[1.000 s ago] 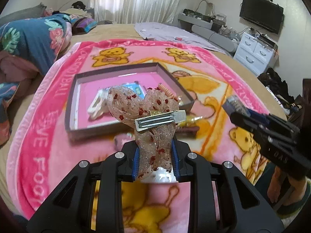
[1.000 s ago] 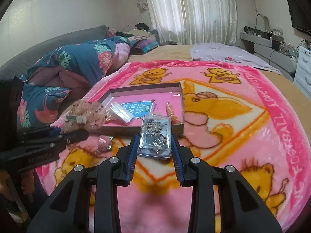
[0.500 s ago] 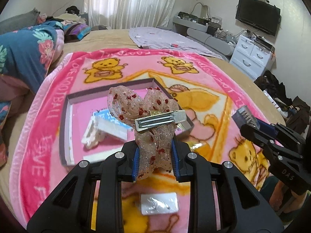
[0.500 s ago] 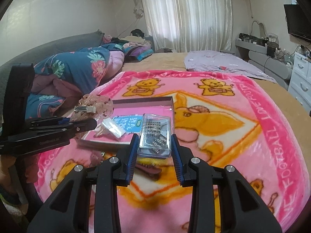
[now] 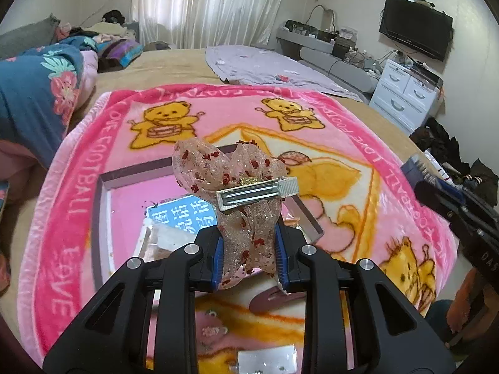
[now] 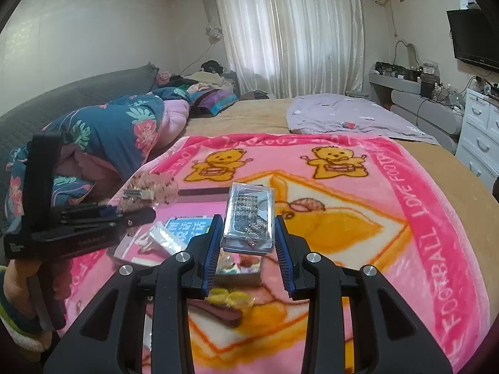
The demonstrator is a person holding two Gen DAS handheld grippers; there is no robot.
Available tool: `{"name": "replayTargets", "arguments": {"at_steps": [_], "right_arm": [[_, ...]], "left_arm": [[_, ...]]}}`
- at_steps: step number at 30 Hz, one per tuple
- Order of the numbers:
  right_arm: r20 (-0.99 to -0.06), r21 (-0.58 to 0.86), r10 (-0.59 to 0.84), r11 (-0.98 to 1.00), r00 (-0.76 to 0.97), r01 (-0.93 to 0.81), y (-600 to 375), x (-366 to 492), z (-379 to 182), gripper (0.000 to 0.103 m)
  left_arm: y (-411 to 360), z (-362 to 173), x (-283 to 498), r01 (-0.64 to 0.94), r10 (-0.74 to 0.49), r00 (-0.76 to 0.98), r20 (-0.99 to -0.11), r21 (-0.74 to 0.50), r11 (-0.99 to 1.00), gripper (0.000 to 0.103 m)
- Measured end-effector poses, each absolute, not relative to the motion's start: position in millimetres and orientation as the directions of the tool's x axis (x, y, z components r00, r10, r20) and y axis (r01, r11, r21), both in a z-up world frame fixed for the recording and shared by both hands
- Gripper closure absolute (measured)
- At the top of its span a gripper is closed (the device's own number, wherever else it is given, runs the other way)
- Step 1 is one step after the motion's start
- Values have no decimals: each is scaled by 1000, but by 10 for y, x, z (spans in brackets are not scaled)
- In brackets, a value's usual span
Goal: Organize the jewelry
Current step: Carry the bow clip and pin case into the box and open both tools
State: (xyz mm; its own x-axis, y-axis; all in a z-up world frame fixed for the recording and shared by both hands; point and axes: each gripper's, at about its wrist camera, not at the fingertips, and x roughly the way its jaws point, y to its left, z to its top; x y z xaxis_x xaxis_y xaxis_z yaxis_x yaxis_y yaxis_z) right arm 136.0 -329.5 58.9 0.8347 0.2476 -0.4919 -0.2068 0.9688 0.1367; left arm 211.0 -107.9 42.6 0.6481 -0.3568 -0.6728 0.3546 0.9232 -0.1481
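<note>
My left gripper (image 5: 248, 252) is shut on a sheer pink bow hair clip (image 5: 237, 184) with red flecks and a silver metal clip, held above the shallow grey tray (image 5: 131, 174). My right gripper (image 6: 248, 246) is shut on a clear plastic packet of rhinestone jewelry (image 6: 248, 215), held above the tray's near right part. The tray holds a blue card (image 5: 184, 216) and a white packet (image 6: 165, 238). The left gripper and bow also show in the right wrist view (image 6: 149, 191).
The tray lies on a pink bear-print blanket (image 6: 405, 218) on a bed. A small packet (image 6: 240, 269), yellow beads (image 6: 230, 299) and a dark red hair clip (image 6: 218, 311) lie on the blanket near me. A floral quilt (image 6: 118, 134) is on the left.
Both grippers have risen and moved forward over the tray, each still holding its item. The tray now sits lower and nearer in both views.
</note>
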Motion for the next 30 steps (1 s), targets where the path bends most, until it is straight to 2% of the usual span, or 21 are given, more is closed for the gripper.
{"name": "replayTargets", "arguments": {"at_steps": [15,26,30], "right_arm": [[-559,123,272,961,783,-246,-3061,2135,413,71],[-649,258,355,935,673,-244,-3098,2478,-172,71],[-672,245,352,936,652,-253,-3005,2489,-287,71]], "left_arm": [[-1097,-160,2436,343,-352,559,-750,-177,922,81],[-1025,-422,2563,296,-321,531,-784,-183,938,77],[-987,-471,2569,276,-303,527,-794,-177,945,75]]}}
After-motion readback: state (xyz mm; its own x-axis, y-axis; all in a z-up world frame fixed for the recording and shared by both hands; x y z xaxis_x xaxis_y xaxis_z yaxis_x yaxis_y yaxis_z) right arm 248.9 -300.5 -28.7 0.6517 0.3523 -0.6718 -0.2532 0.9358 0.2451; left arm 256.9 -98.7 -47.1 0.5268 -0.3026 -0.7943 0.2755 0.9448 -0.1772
